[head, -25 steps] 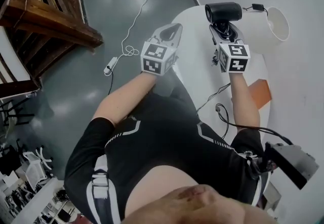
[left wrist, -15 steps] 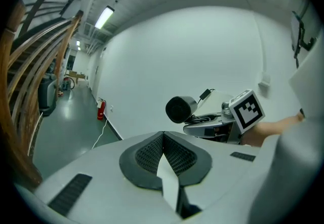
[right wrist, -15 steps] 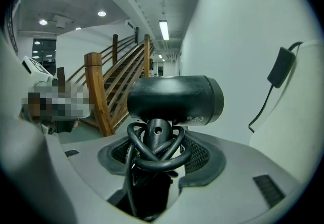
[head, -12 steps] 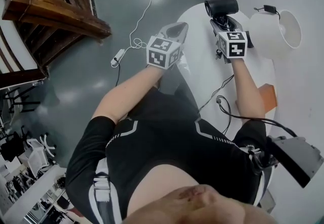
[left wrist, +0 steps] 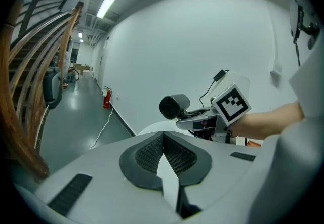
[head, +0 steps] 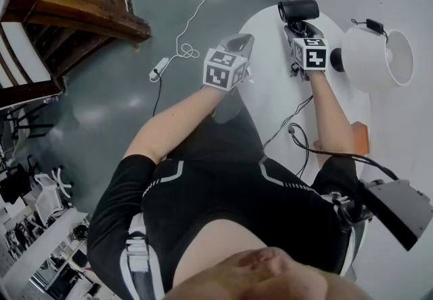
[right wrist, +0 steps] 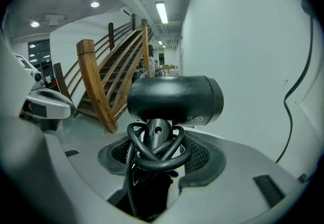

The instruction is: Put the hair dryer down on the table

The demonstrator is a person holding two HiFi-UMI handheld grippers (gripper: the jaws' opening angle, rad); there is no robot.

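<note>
Head view, upper right: the right gripper (head: 296, 33) grips the dryer (head: 298, 10) by its handle. The barrel lies crosswise over the table's (head: 267, 97) far edge, with the tabletop below it. The left gripper (head: 238, 45) hovers beside it, farther from the dryer.

Left gripper view: jaws together, empty.

Right gripper view: the cord-wrapped handle stands upright between the pads.

Two grey tongs: left tongs (head: 238, 41), right tongs (head: 296, 26). One black plastic hair dryer (head: 299, 10) in the right tongs, one white drum-shaped lamp (head: 376, 58) beside them, one round white bench (head: 270, 95) beneath them.
</note>
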